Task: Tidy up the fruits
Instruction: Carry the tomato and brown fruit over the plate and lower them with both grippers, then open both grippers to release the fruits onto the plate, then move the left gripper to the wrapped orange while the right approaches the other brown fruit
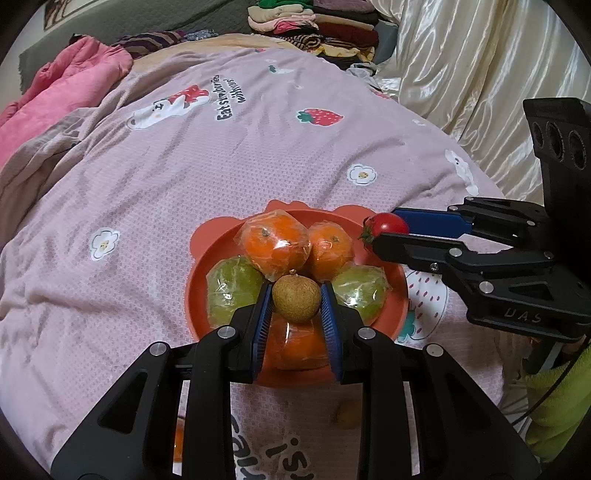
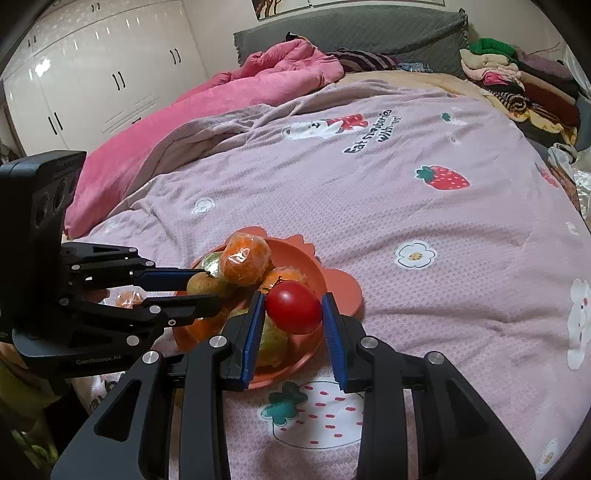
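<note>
— Pink cotton all over, that's what the bed (image 2: 424,229) wears: a waffle-weave cover (image 1: 192,177) printed with strawberries, small flowers and a line of black lettering. A brighter pink quilt (image 2: 236,92) is bunched up along the far side.

— And the room round it?

— White glossy wardrobe doors (image 2: 103,74) on one wall, a grey padded headboard (image 2: 351,29) at the top, a stack of folded clothes (image 1: 317,29) in the corner by it, and a cream satin curtain (image 1: 480,66) hanging down the other side.

— Where's the fruit?

— On an orange plate (image 1: 195,284) with scalloped ears, sitting straight on the cover near the foot of the bed. It holds oranges (image 1: 275,240) wrapped in clear film, piled over two green wrapped fruits (image 1: 232,291). One more small brownish fruit (image 1: 347,415) lies loose on the cover, nearer than the plate.

— What are the tools doing?

— The left tool (image 1: 296,299) is closed on a small round brown fruit (image 1: 296,300), blue pads pressed to either side, held above the near part of the plate. The right tool (image 2: 293,308) is clamped on a red tomato (image 2: 293,307), green stalk showing in the left view, at the plate's right edge, just beside the pile.

— Anyone visible?

— Only a yellow-green fleecy sleeve (image 1: 557,402) behind the right tool.
</note>
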Demonstrator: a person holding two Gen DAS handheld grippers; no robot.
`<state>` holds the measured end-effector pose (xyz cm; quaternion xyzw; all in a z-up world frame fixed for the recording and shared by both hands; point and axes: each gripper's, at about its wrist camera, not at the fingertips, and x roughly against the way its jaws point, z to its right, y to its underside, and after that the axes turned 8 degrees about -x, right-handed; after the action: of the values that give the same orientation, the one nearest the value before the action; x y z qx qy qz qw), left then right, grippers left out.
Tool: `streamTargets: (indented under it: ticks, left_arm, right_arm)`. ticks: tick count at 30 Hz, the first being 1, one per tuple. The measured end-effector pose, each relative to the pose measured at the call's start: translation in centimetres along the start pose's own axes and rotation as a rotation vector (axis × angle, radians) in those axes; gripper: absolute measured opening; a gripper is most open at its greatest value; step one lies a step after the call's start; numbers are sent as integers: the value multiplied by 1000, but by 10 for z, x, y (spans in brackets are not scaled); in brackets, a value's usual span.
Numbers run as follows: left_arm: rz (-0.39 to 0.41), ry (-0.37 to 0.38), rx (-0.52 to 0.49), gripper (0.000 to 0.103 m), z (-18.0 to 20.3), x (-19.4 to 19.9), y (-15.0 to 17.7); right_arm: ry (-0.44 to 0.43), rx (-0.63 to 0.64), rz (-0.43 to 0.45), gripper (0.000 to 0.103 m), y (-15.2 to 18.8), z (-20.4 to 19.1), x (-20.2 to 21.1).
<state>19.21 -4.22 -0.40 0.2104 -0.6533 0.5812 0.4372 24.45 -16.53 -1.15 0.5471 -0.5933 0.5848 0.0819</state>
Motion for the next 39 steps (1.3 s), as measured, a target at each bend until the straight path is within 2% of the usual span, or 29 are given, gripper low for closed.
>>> streamTargets:
  ticks: [8, 12, 20, 24, 32, 34, 38, 39]
  left_arm:
    - [-2, 0, -3, 19, -2, -1, 1]
    - [0, -1, -2, 19, -2, -1, 1]
    - [2, -1, -3, 19, 1, 2, 2]
    - [9, 0, -2, 27, 2, 4, 2]
    - [35, -4, 3, 28, 3, 19, 4]
    - [45, -11, 7, 36, 3, 26, 5]
    - [72, -24, 18, 41, 0, 41, 6]
    - [79, -30, 23, 45, -2, 46, 7]
  right_arm:
    - [-6, -19, -24, 31, 3, 3, -10]
    - [-8, -25, -12, 39, 5, 4, -5]
    - [11, -42, 16, 46, 10, 9, 13]
    - [23, -54, 23, 50, 15, 12, 20]
    - [29, -57, 33, 59, 27, 7, 34]
    - [27, -52, 40, 63, 29, 3, 38]
    - [35, -40, 51, 68, 32, -5, 45]
    - [33, -40, 54, 69, 33, -7, 48]
